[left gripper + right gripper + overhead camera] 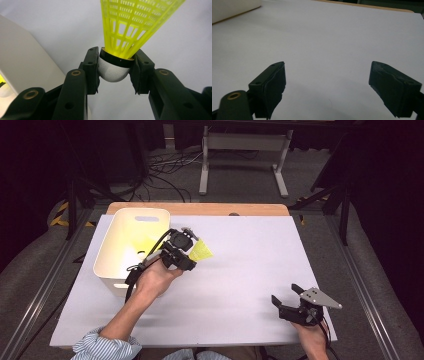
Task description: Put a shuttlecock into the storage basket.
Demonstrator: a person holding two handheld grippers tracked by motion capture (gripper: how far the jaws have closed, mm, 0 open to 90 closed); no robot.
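Observation:
My left gripper [192,246] is shut on a yellow shuttlecock [201,251], held above the white table sheet just right of the white bin [112,270]. In the left gripper view the jaws of the left gripper [115,71] pinch the shuttlecock's white rounded cork [112,72] from both sides, and its yellow mesh skirt [135,22] fans upward away from the camera. My right gripper [286,295] rests near the table's front right, open, with nothing between its jaws. In its own view the right gripper [328,80] has its jaws wide apart over the bare sheet.
The white bin stands at the table's left, its inside glowing yellow [137,242]. The bin's wall [22,62] lies close on the left in the left gripper view. The table's wooden back edge [200,209] lies beyond the white sheet [250,265].

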